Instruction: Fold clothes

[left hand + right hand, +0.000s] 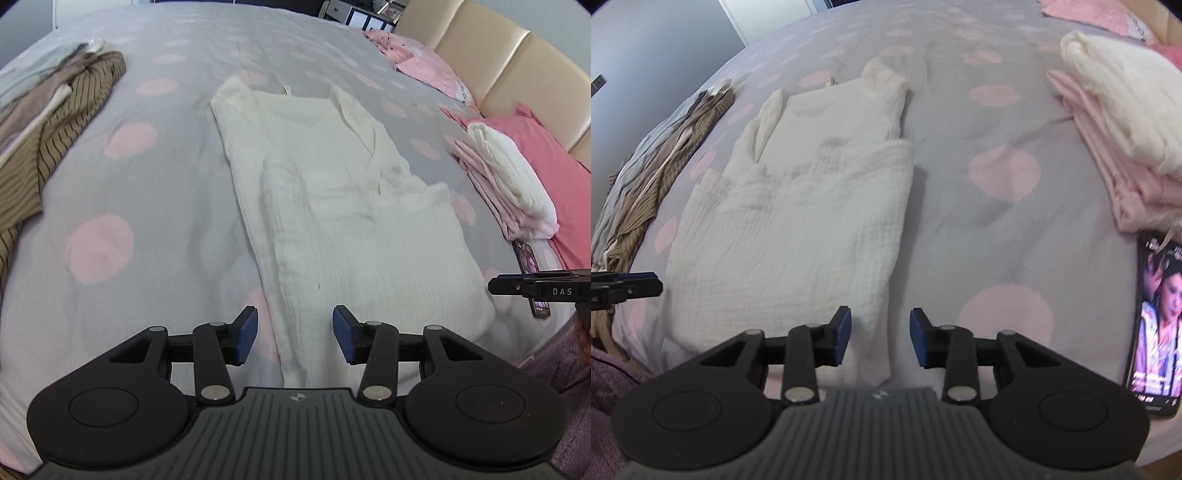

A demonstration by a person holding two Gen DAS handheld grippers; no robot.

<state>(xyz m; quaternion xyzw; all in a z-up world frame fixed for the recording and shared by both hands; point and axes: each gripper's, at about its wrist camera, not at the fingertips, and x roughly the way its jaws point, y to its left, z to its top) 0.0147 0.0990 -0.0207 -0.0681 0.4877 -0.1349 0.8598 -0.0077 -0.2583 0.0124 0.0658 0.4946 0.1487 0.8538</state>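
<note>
A cream crinkled garment (343, 206) lies flat on the grey bedspread with pink dots, its two sides folded in over the middle. My left gripper (294, 334) hovers over the garment's near left hem with its blue pads apart and no cloth between them. In the right wrist view the same cream garment (798, 221) runs away from me. My right gripper (881, 338) stands open above its near right corner, gripping nothing. Each gripper's tip shows at the edge of the other's view.
A brown striped heap of clothes (55, 125) lies at the left. A stack of folded pink and white clothes (1123, 147) sits at the right, with a lit phone (1158, 325) beside it. Pink pillows (535, 155) and a beige headboard (498, 66) lie beyond.
</note>
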